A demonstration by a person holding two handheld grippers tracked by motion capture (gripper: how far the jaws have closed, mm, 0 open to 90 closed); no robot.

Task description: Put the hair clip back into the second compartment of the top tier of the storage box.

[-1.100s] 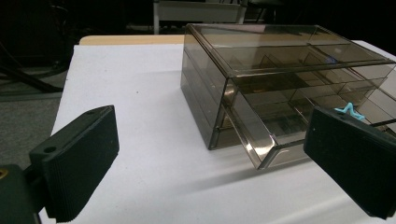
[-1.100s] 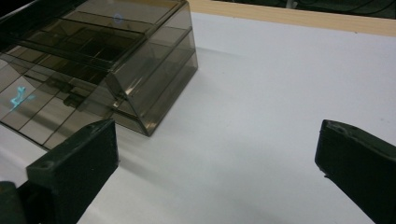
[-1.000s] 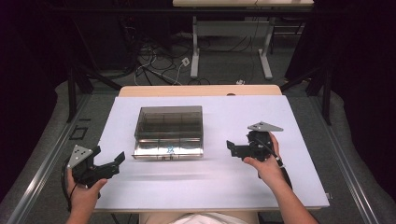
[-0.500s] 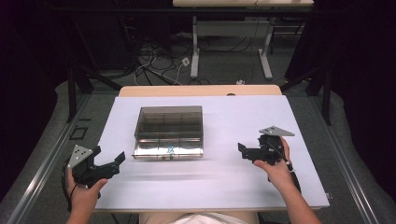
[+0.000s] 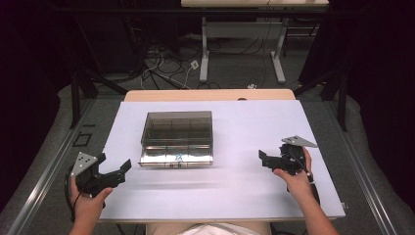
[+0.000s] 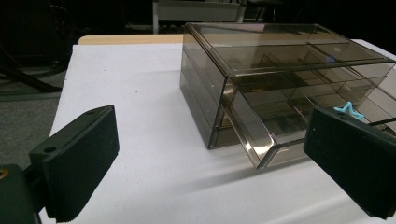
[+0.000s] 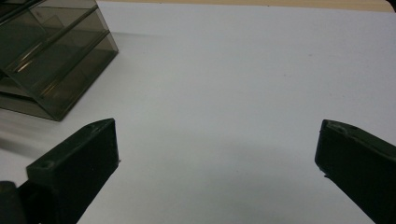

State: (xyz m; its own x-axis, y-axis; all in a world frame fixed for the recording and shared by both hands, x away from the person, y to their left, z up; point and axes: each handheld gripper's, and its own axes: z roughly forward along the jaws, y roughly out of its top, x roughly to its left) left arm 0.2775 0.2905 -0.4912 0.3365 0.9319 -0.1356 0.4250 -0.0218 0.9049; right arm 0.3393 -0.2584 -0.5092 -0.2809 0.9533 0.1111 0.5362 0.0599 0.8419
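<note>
A smoky see-through drawer box stands on the white table cover, left of centre. Its lowest drawer is pulled out a little, and a small blue mark sits on the drawer's front. My left gripper rests near the front left corner of the table, open, and points at the box. In the left gripper view that gripper has nothing between its jaws. My right gripper is held to the right of the box, well apart from it. It is open over bare cover, with the box at the upper left.
The white cover spreads across the table, with a wooden strip along the far edge. Beyond it lie floor cables and the legs of another desk. Metal rails run along both sides.
My right gripper has drawn away from the box, to the right and slightly toward the person. The left gripper and the box have stayed where they were.
</note>
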